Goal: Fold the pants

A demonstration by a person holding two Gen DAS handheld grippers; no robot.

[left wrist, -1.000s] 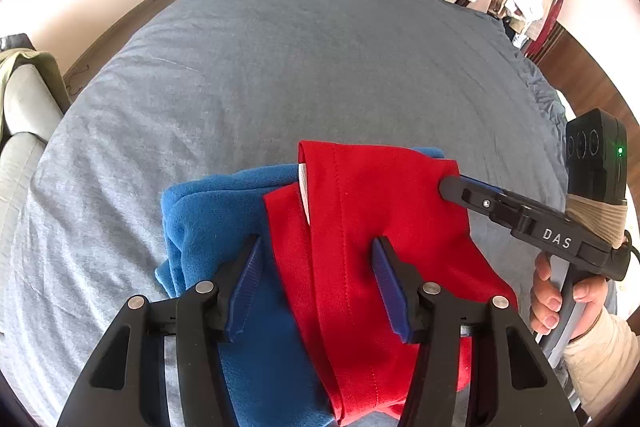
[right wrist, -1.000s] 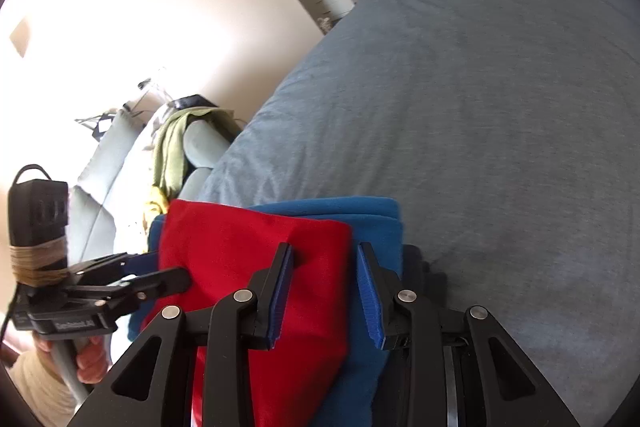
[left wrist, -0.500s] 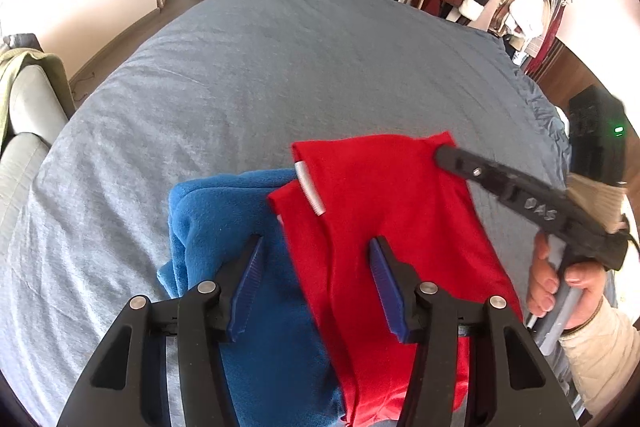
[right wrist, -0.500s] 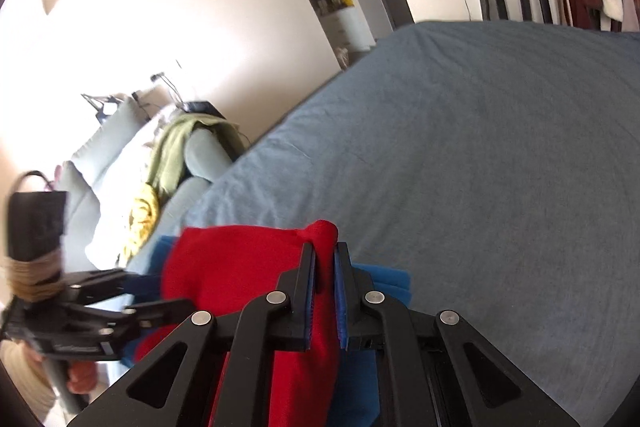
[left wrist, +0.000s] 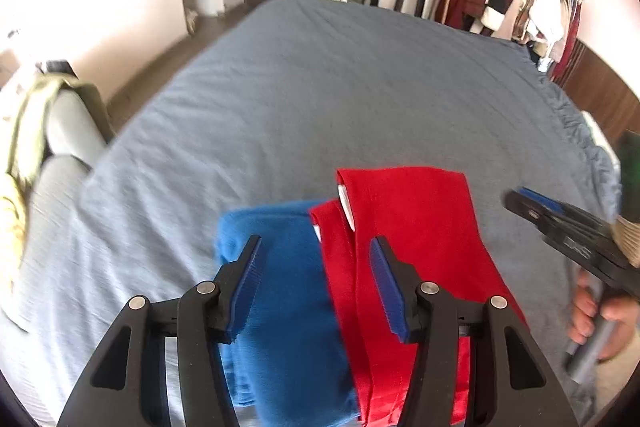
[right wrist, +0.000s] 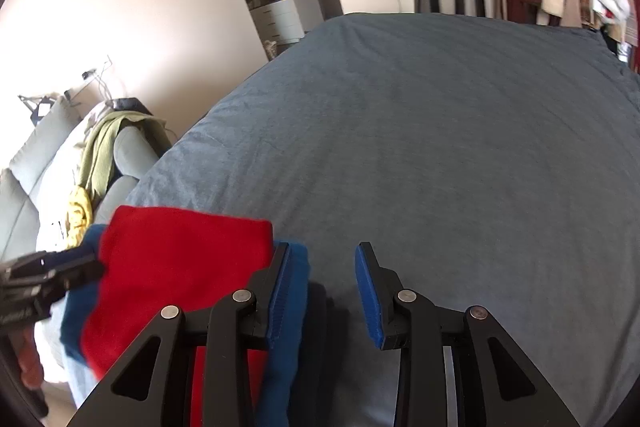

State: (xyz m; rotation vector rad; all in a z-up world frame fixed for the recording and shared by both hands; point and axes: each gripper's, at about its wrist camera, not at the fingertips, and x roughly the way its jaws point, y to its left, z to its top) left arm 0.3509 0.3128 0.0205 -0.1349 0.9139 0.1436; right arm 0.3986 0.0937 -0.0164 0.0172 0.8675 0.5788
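Folded red fleece pants lie across folded blue fleece pants; left gripper gapes half-wide, empty; right gripper, jaws just parted, grips nothing.

Red pants and blue pants, near ends cropped

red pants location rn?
Red pants lie folded on the bed's near edge, partly over the blue garment on their left in the left wrist view.

Bright daylight, blown-out walls, fisheye edge warp, motion blur
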